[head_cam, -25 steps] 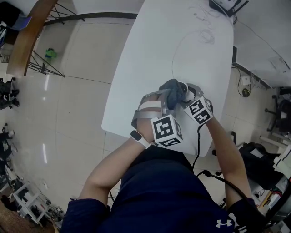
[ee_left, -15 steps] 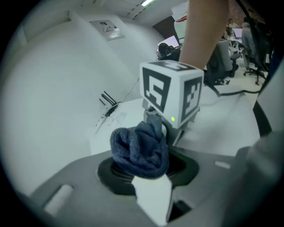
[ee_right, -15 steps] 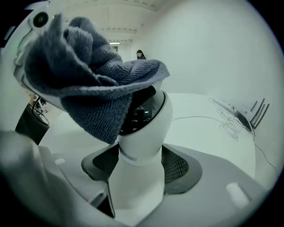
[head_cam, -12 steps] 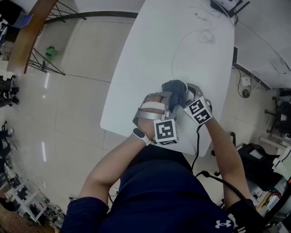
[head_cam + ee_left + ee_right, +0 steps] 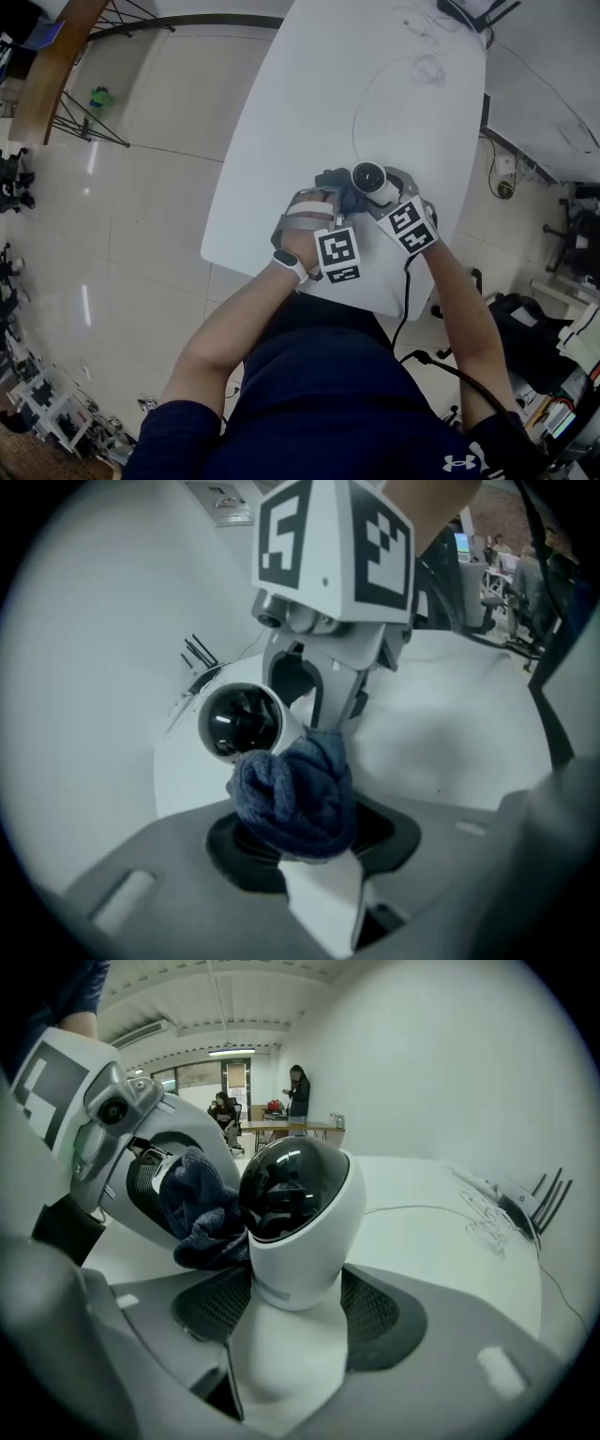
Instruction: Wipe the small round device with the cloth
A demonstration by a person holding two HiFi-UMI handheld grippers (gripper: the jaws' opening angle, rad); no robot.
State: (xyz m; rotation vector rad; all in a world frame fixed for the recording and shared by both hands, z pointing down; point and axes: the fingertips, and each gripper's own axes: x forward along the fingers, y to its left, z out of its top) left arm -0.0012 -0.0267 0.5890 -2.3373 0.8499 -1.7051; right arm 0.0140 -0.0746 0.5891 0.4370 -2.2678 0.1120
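Left gripper view, left tongs (image 5: 302,829) clamped on blue cloth (image 5: 292,789), right tongs (image 5: 295,1321) spread wide, gripping round device (image 5: 298,1208)

The left gripper (image 5: 339,199) is built with a grey moulded shell, and a cube (image 5: 337,255) printed with black-and-white square markers is mounted at its rear. A pale strap (image 5: 307,217) is wrapped across the shell just ahead of that cube. The right gripper (image 5: 382,195) is made the same way, with its own marker cube (image 5: 409,228) behind the jaws, and a black cable (image 5: 407,300) is led away from its back end. Black ribbed pads (image 5: 375,1312) are set inside its grey jaws. A white-banded watch (image 5: 288,265) is worn just behind the left gripper. A dark navy short-sleeved shirt (image 5: 319,394) is worn, marked with a small white logo (image 5: 461,460) on the right sleeve.
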